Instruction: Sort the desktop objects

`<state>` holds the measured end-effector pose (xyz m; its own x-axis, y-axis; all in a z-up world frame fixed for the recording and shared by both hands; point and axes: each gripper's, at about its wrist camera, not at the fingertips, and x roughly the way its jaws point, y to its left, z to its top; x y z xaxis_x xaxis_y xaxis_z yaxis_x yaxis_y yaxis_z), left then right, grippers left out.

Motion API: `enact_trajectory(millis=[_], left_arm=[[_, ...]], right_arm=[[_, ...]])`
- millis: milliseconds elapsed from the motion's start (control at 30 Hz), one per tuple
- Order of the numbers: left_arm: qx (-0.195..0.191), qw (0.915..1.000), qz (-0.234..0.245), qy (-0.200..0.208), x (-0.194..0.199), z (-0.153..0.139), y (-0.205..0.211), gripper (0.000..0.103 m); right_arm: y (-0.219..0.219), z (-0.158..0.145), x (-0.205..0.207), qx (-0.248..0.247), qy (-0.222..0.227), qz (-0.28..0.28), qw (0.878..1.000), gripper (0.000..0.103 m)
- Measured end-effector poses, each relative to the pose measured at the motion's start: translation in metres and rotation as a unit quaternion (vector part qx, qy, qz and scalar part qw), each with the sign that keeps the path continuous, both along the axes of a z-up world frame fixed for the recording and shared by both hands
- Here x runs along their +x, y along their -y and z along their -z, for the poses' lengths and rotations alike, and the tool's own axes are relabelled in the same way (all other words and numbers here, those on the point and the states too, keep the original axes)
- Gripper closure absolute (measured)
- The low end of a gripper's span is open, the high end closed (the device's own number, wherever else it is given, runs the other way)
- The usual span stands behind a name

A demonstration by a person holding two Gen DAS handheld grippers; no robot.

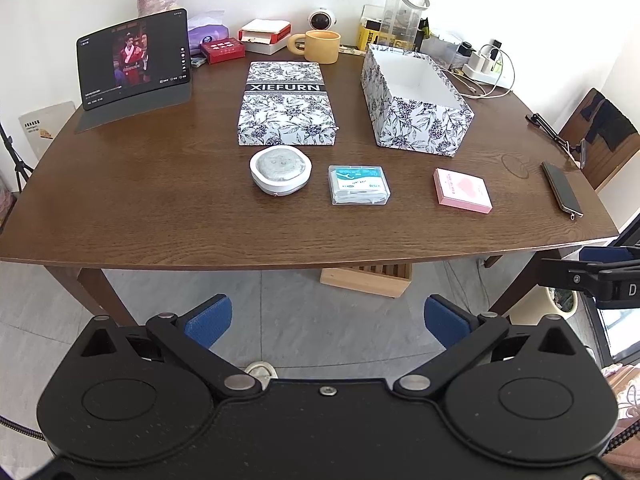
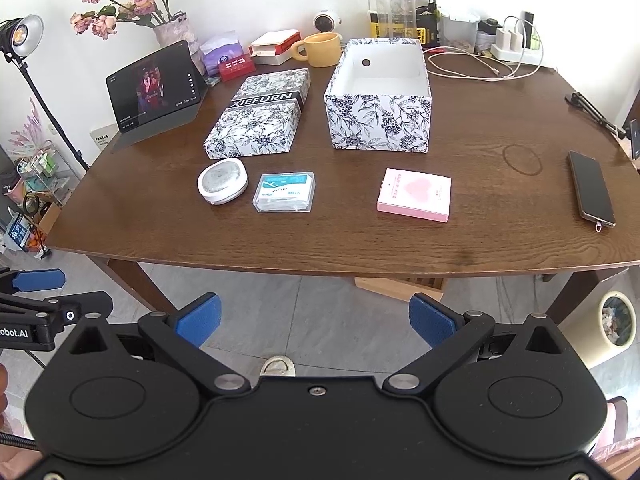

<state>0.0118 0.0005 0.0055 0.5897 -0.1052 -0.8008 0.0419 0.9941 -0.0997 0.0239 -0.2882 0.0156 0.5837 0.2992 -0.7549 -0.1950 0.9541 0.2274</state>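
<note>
On the brown table (image 1: 160, 208) (image 2: 480, 240) lie a round white case (image 1: 280, 170) (image 2: 222, 180), a clear floss-pick box (image 1: 359, 184) (image 2: 285, 192) and a pink card box (image 1: 462, 190) (image 2: 414, 195) in a row. Behind them stand an open floral box (image 1: 416, 120) (image 2: 378, 120), empty inside, and its floral lid (image 1: 287, 104) (image 2: 258, 116) lying flat. My left gripper (image 1: 327, 320) hangs open over the floor, short of the table's front edge. Likewise my right gripper (image 2: 315, 318) is open and holds nothing.
A tablet (image 1: 134, 58) (image 2: 154, 86) plays at the back left beside a flower vase (image 1: 156, 0). A yellow mug (image 1: 318, 46) (image 2: 320, 50), small boxes, a jug and chargers line the back. A phone (image 1: 562, 192) (image 2: 592, 188) lies at the right edge.
</note>
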Motion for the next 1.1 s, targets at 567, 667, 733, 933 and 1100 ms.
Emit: enact_trajectory(millis=[567,667,733,933,1100], left_arm=[[-0.002,0.9997,0.025,-0.005,0.024,0.007,-0.004,0.000],[-0.004,0.9996,0.027,-0.007,0.027,0.007,-0.005,0.000],[-0.005,0.9995,0.028,-0.008,0.029,0.007,-0.005,0.000],[-0.004,0.9995,0.031,-0.010,0.033,0.006,-0.006,0.000],[-0.004,0.9993,0.035,-0.012,0.037,0.006,-0.008,0.000]], right_arm=[[-0.009,0.006,0.016,-0.002,0.003,0.010,1.000,0.001],[-0.010,0.006,0.016,-0.004,0.002,0.009,1.000,0.001],[-0.011,0.006,0.015,-0.006,0.001,0.009,1.000,0.001],[-0.014,0.004,0.017,-0.008,0.001,0.007,1.000,0.001],[-0.017,0.004,0.019,-0.008,-0.001,0.006,1.000,0.001]])
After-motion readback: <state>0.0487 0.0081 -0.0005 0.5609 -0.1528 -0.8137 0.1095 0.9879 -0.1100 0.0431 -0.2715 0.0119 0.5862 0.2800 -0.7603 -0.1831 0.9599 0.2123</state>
